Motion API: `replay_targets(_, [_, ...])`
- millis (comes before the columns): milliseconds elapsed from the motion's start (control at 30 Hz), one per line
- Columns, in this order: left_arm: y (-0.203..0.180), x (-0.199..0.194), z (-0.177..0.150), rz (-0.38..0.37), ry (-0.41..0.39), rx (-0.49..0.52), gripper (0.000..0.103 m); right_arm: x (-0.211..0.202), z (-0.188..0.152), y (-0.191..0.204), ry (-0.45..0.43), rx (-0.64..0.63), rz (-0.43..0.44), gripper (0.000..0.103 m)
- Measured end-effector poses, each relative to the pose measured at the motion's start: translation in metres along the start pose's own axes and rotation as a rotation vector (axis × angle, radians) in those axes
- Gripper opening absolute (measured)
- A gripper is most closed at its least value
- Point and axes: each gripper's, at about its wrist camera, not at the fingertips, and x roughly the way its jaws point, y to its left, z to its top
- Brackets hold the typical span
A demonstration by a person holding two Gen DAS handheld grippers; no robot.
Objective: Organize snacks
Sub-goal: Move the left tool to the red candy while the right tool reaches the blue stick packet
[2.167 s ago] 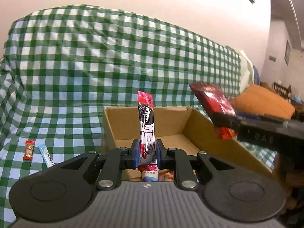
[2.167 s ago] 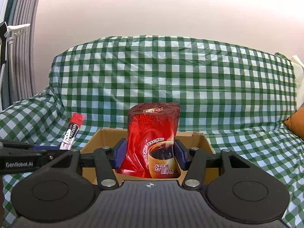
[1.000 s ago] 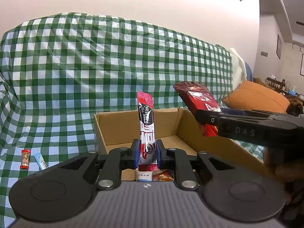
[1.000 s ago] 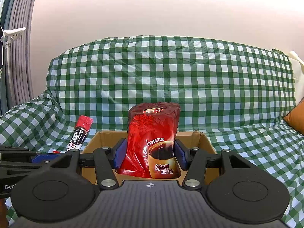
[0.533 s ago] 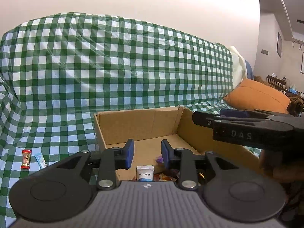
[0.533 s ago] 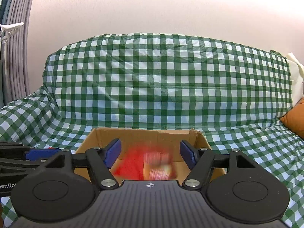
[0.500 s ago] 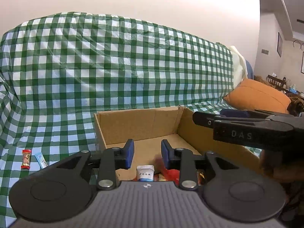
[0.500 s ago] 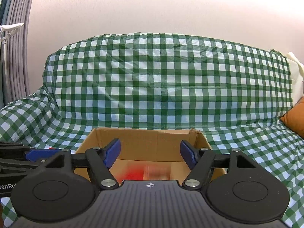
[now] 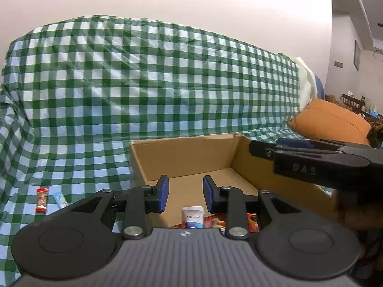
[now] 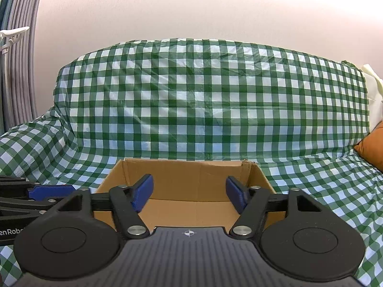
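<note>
An open cardboard box sits on the green checked sofa cover. My left gripper hovers over the box's near edge, open, with nothing between its blue pads. Below it, inside the box, lie a white-and-blue packet and orange-red wrappers. My right gripper also hangs over the box; its jaws are closing and hold nothing. In the left wrist view the right gripper reaches in from the right. A small red candy and a light blue packet lie on the cover left of the box.
The sofa's checked backrest rises behind the box. An orange cushion lies at the right end. A grey curtain hangs at far left. The left gripper shows at the left edge of the right wrist view.
Both grippers opened: the coffee stick left the left jaws and the red pouch fell from the right jaws into the box. Since then the right jaws have narrowed slightly.
</note>
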Motion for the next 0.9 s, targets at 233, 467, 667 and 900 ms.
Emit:
replay_targets(233, [0.059,-0.002,0.005,0.118,0.074,-0.089,0.011,0.003,0.006,0.019,-0.017,0.041,0.060,0.027])
replay_targets(467, [0.150,0.015,0.001,0.251,0.264,-0.199,0.008,0.008,0.009,0.061,-0.019,0.025,0.201,0.027])
replay_targets(667, [0.228,0.031,-0.018,0.325,0.424,-0.434,0.008,0.006,0.007,0.113,-0.023,-0.017,0.333,0.027])
replay_targets(900, [0.267,0.028,-0.016,0.361,0.380,-0.511,0.009,0.016,-0.014,0.200,0.009,-0.024,0.436,0.027])
